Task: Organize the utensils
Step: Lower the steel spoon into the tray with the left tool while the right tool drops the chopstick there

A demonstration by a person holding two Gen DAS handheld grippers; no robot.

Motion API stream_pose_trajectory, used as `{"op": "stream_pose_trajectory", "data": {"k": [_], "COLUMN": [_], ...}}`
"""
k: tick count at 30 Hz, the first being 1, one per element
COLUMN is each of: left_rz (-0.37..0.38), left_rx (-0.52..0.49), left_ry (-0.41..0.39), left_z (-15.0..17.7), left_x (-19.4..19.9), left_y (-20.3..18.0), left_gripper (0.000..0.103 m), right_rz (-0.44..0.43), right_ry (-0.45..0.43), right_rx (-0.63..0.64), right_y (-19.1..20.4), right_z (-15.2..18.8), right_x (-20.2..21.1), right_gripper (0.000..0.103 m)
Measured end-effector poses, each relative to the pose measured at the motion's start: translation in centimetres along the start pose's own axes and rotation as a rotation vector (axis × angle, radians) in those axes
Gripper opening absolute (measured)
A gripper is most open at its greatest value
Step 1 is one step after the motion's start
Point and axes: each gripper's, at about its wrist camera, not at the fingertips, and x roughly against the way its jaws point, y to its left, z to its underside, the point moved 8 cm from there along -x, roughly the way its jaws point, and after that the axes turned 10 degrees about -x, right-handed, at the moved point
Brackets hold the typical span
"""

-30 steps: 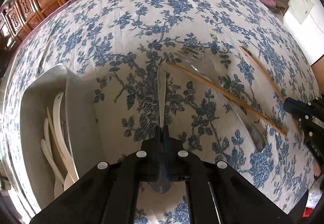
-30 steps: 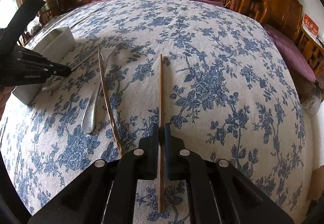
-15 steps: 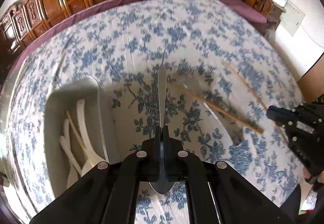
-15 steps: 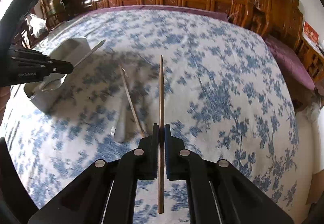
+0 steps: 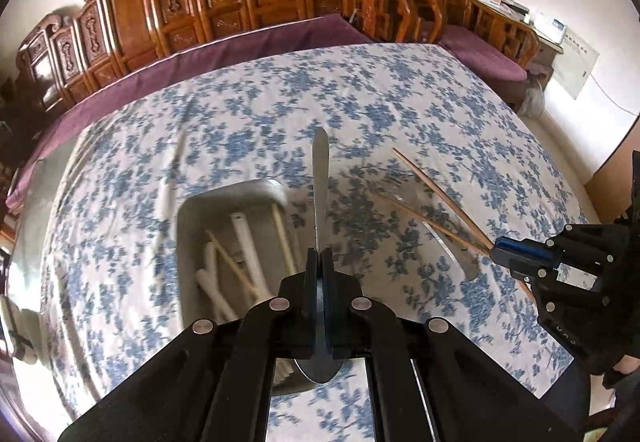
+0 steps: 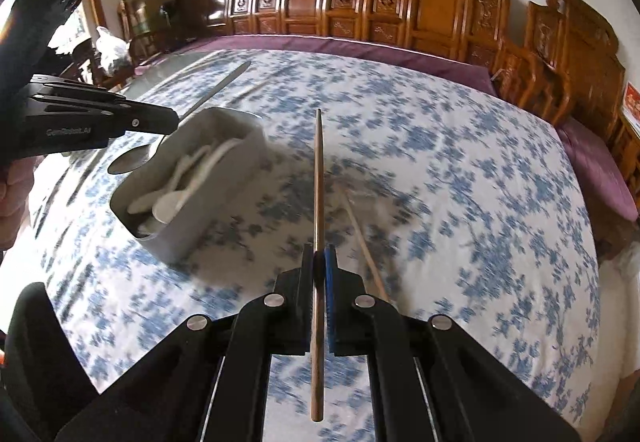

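Note:
My left gripper point(image 5: 320, 256) is shut on a metal spoon point(image 5: 320, 178), handle forward, held in the air beside the right edge of a grey container point(image 5: 188, 226). Several white spoons point(image 6: 180, 186) and a chopstick lie in that container point(image 6: 224, 178). My right gripper point(image 6: 319, 254) is shut on a wooden chopstick point(image 6: 319, 178), lifted above the cloth. In the left wrist view the right gripper point(image 5: 500, 248) shows at the right with its chopstick point(image 5: 436, 190). The left gripper point(image 6: 172, 118) hangs over the container's near-left end, its spoon point(image 6: 224, 82) pointing away.
A second chopstick point(image 5: 424, 218) and a metal utensil point(image 5: 452, 252) lie on the blue floral tablecloth point(image 5: 400, 102) to the right of the container. Carved wooden chairs point(image 6: 420, 2) line the far side. A purple cloth edge point(image 6: 360, 46) runs along the table's back.
Both grippers have risen off the table with their utensils. The left one has carried the spoon over toward the container; the right one has lifted its chopstick away from the other chopstick.

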Motion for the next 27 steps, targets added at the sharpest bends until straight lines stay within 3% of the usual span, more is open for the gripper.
{"op": "stream_pose_trajectory", "data": {"k": [10, 27], "left_rz": [-0.017, 0.022], "left_rx": [0.065, 0.130], "left_ry": [0.042, 0.098], "left_z": [3.4, 6.8], "left_x": [-1.9, -4.4], "left_y": [4.5, 6.7], "left_gripper": [0.001, 0.002], "right_rz": [-0.054, -0.075], "right_ry": [0.005, 0.043], "right_rx": [0.025, 0.049], "right_y": [5.1, 9.3], "right_z": [-0.9, -0.9], "right_x": [-0.8, -2.9], "right_gripper": [0.006, 0.006]}}
